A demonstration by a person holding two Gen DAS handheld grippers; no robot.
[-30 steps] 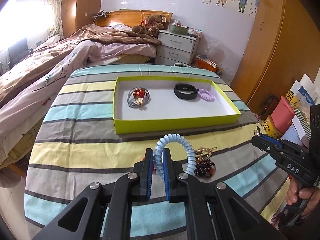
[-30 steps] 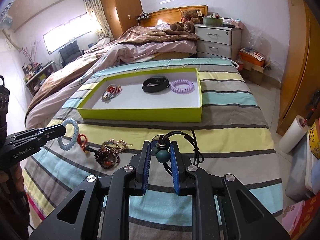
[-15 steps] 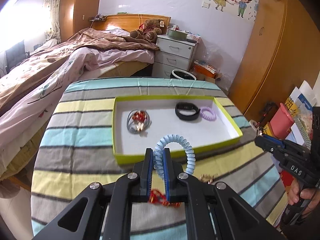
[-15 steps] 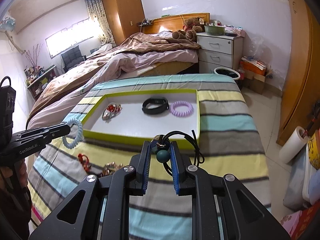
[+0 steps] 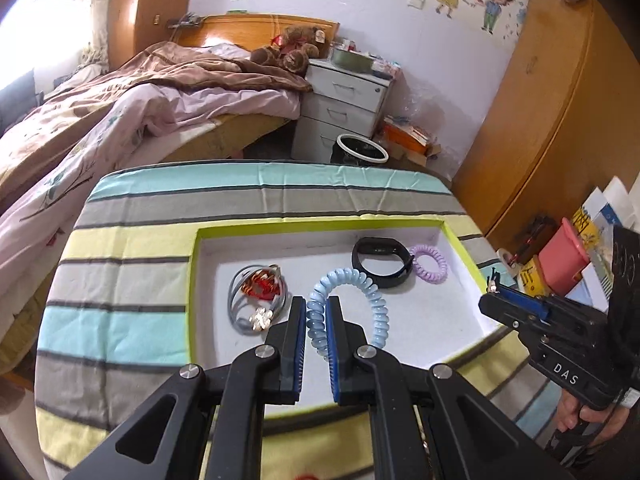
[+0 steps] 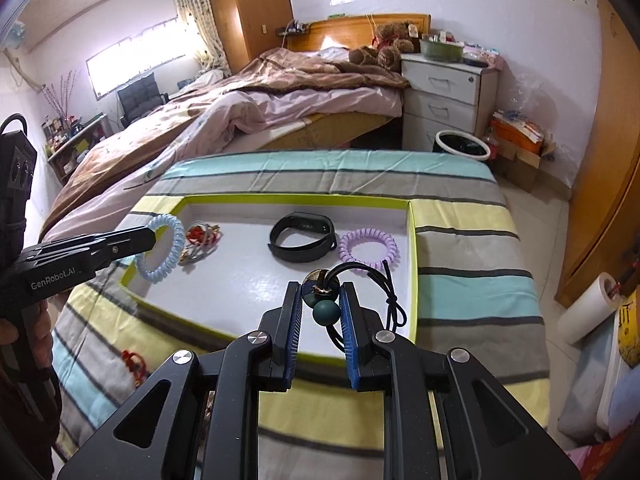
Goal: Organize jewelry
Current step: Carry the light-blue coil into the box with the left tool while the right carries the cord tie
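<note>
Over tray [image 6: 412, 240]: left gripper [image 5: 316, 322] clamps blue coil band [image 5: 360, 292], right gripper [image 6: 320, 308] clamps beaded cord [image 6: 326, 310]; three pieces already in, red one [image 6: 134, 362] loose at 8 o'clock.

Right gripper [image 6: 320, 312] jaws clamp a black cord hair tie with teal beads [image 6: 326, 312] above the green-rimmed tray [image 6: 412, 264]. Inside lie a black wristband [image 6: 302, 238] and purple coil tie [image 6: 368, 248]. At left, the left gripper [image 6: 150, 238] grips a blue coil tie [image 6: 164, 250].

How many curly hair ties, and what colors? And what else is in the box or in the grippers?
Blue curly tie, in left hand-held gripper: 1
Purple curly tie: 1
Black wristband: 1
Grey-red tie: 1
Black bead tie, in right hand-held gripper: 1
Total: 5
</note>
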